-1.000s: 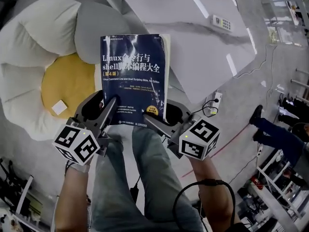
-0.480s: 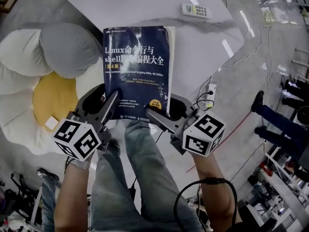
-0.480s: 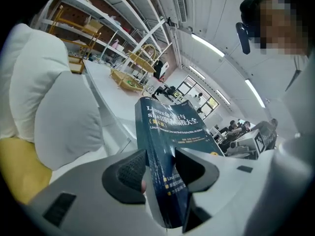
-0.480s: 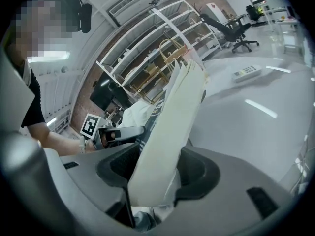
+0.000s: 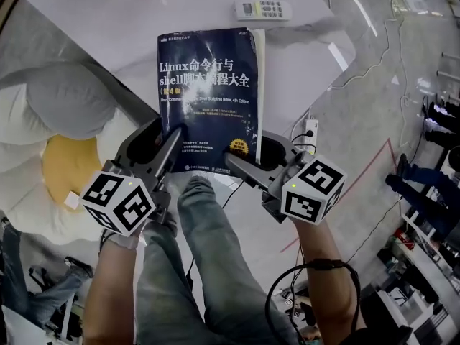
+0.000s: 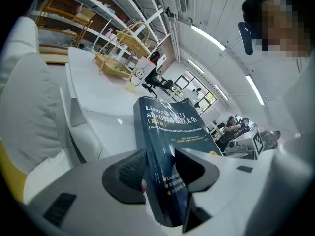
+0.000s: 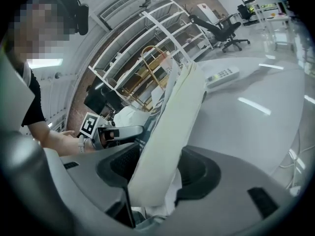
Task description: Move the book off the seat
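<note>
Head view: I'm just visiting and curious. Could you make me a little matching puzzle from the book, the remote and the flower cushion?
Things: 1 book; 2 remote; 3 flower cushion.
States: a lies on the white table; b yellow centre, white petals; c held up by the left gripper and right gripper.
Pairs: 1-c, 2-a, 3-b.

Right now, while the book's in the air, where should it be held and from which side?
By its bottom edge, from the near side, as now: the left gripper clamps the spine corner and the right gripper the page-edge corner. The book is a broad, flat slab held cover-up, so two spread grips across its thickness probably keep it from twisting.
</note>
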A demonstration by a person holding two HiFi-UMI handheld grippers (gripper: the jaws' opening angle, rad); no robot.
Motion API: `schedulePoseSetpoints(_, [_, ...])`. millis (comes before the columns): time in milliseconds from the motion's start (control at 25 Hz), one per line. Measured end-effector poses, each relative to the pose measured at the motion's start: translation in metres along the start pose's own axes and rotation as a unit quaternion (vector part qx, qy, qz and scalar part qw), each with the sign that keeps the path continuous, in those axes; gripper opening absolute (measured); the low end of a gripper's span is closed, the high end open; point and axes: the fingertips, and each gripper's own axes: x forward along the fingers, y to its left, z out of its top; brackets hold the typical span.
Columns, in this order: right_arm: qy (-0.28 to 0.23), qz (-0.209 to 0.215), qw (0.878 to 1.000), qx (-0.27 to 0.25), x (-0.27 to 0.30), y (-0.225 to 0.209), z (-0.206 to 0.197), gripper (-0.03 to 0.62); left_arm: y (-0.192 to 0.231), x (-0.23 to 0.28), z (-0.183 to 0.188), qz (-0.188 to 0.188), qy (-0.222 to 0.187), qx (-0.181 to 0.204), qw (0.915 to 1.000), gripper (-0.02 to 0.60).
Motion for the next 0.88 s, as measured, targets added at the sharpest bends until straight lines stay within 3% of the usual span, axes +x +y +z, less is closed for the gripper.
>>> schedulePoseSetpoints(360, [0.011,-0.005,1.000,-0.003,0.000,-0.004,-0.004,0.233,-0.002,0.001,-0.003,0.013,0.029,0.002,0.9995,0.190])
schedulePoseSetpoints(880, [0.029,-0.057,0.998,0.010,0.009,-0.022,-0.016,0.285,-0.003,-0.001,-0.003,0.014,0.024,0.021,0.9994,0.187])
